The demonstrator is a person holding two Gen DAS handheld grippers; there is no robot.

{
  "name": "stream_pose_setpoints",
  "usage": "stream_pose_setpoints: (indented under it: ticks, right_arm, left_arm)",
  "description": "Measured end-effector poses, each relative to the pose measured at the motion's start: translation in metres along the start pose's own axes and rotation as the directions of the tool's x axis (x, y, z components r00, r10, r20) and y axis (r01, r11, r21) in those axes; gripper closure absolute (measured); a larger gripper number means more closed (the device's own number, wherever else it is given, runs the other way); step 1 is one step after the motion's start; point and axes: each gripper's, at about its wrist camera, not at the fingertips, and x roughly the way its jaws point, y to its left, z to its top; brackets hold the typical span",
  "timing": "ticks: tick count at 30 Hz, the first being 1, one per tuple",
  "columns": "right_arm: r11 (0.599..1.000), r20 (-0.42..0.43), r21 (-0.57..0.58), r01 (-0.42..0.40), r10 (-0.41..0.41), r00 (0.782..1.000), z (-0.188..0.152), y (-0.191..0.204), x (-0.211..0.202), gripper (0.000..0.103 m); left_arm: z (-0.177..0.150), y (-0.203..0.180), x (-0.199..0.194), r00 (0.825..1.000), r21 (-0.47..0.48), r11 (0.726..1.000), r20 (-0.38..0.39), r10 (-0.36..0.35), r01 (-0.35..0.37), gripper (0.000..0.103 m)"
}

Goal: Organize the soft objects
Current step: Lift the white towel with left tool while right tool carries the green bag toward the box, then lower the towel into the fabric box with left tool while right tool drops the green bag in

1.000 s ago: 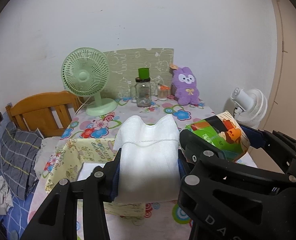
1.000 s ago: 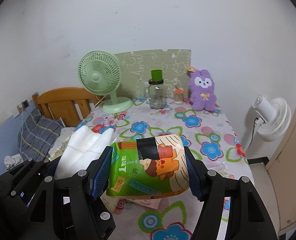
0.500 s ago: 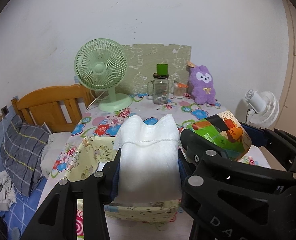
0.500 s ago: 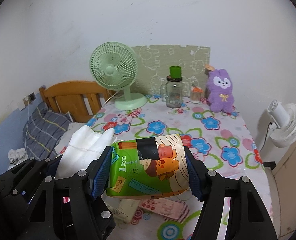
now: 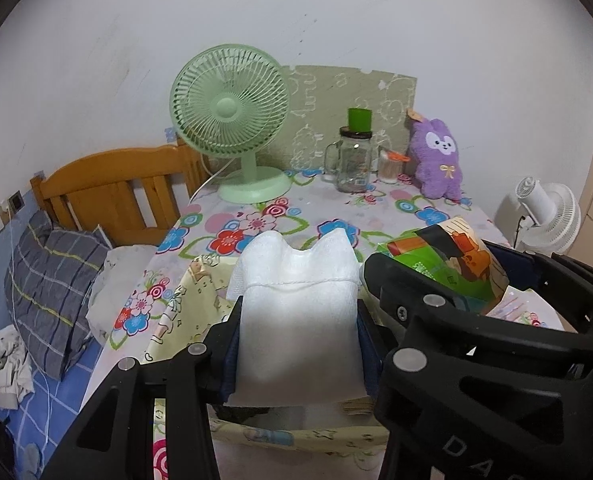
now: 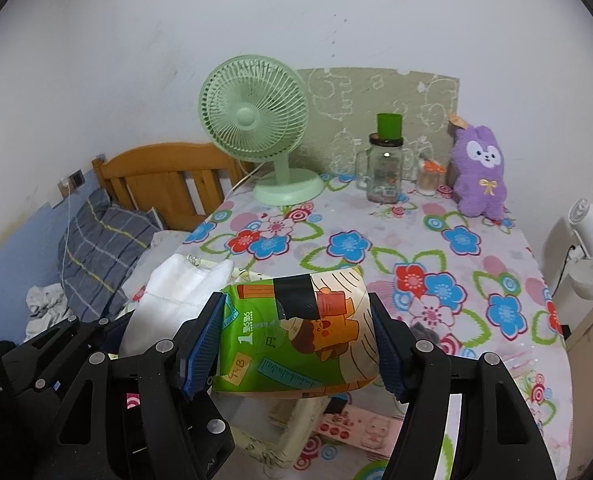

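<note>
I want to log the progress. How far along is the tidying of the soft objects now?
Midway, by the look of it. Both pickups look done: the left gripper holds a white padded pack, the right gripper a green tissue pack. Both hang above the yellow fabric bin. Left: placing them. The purple plush bunny stands untouched.
</note>
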Motion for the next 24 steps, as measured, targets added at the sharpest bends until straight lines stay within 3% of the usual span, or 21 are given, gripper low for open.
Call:
stream_pose_setpoints:
  ticks: [24]
  right_arm:
    - [0.997, -0.107, -0.027, -0.077, 0.074, 0.991, -0.006, 0.034, 0.076, 0.032]
  left_arm:
    - [-0.016, 0.049, 0.050, 0.989, -0.078, 0.993, -0.131, 0.074, -0.085, 0.039]
